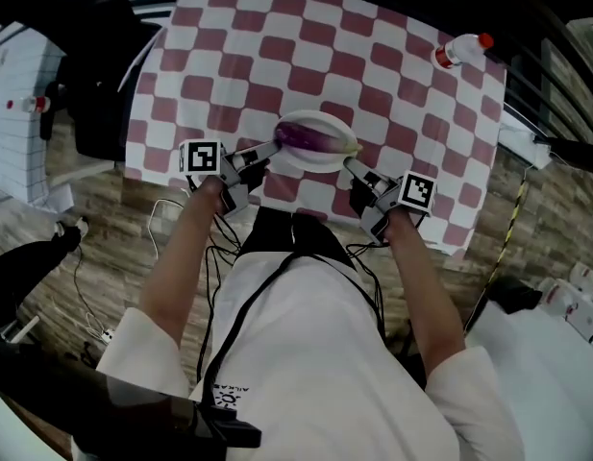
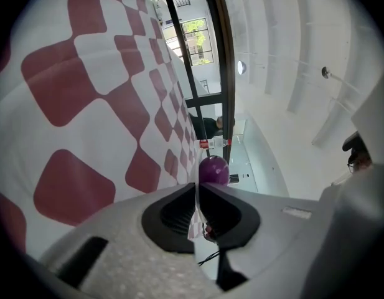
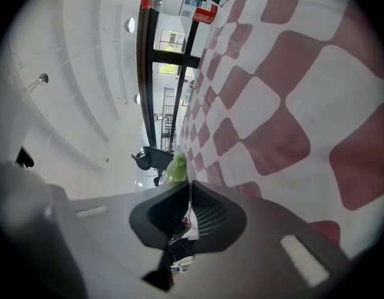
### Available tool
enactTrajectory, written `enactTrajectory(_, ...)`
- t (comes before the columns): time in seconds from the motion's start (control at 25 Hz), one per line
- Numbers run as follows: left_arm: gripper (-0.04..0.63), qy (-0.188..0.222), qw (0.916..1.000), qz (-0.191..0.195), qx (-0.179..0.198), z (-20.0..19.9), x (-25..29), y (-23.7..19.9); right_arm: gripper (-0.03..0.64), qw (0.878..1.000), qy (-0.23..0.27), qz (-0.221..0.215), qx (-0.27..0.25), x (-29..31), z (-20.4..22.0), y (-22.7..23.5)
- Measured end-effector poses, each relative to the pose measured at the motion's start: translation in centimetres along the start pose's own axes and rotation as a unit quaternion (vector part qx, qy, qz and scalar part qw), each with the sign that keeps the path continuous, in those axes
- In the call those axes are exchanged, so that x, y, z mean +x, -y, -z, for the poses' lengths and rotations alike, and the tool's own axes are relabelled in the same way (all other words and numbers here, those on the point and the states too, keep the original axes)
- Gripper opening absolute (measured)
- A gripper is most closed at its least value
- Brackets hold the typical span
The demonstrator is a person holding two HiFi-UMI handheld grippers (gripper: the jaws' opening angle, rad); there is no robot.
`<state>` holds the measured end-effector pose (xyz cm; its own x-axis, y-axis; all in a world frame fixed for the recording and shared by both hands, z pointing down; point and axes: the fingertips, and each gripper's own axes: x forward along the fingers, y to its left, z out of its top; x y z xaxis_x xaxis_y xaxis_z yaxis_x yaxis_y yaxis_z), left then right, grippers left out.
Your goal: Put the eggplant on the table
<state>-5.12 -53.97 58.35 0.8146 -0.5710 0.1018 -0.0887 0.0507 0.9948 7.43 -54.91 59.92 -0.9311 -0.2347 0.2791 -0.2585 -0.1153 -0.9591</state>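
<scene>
A purple eggplant point(image 1: 310, 139) with a green stem end lies on a white plate point(image 1: 312, 165) over the near edge of the red-and-white checked table point(image 1: 392, 75). My left gripper point(image 1: 267, 152) is shut on the plate's left rim, and my right gripper point(image 1: 354, 168) is shut on its right rim. In the left gripper view the thin plate edge point(image 2: 196, 195) is pinched between the jaws, with the eggplant's purple end point(image 2: 213, 170) just beyond. In the right gripper view the rim point(image 3: 190, 198) is likewise clamped, with the green stem point(image 3: 177, 168) past it.
A clear bottle with a red cap point(image 1: 461, 50) lies at the table's far right, also seen in the right gripper view as the bottle point(image 3: 179, 6). A dark chair point(image 1: 94, 113) stands left of the table. Cables point(image 1: 171, 229) trail on the wooden floor.
</scene>
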Motion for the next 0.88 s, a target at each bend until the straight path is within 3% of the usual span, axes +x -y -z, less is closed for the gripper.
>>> enactTrajectory(0.24, 0.025, -0.013, 0.9988, -0.048, 0.007, -0.7, -0.8, -4.1, 0.02, 1.0, 0.0, 0.014, 0.013, 1.2, -0.2, 2.4)
enactTrajectory(0.4, 0.023, -0.01, 0.9994, -0.032, -0.006, -0.8, -0.4, -4.4, 0.02, 1.0, -0.004, 0.019, -0.002, 1.8, -0.4, 3.3)
enactTrajectory(0.72, 0.02, -0.008, 0.9979, -0.064, -0.001, -2.4, -0.8, -7.2, 0.021, 0.999, -0.005, 0.037, -0.01, 3.5, -1.6, 4.6)
enactTrajectory(0.88, 0.02, -0.003, 0.9991, -0.041, -0.013, -3.3, -0.1, -6.5, 0.021, 0.999, 0.0, 0.044, 0.0, 4.1, -2.3, 4.9)
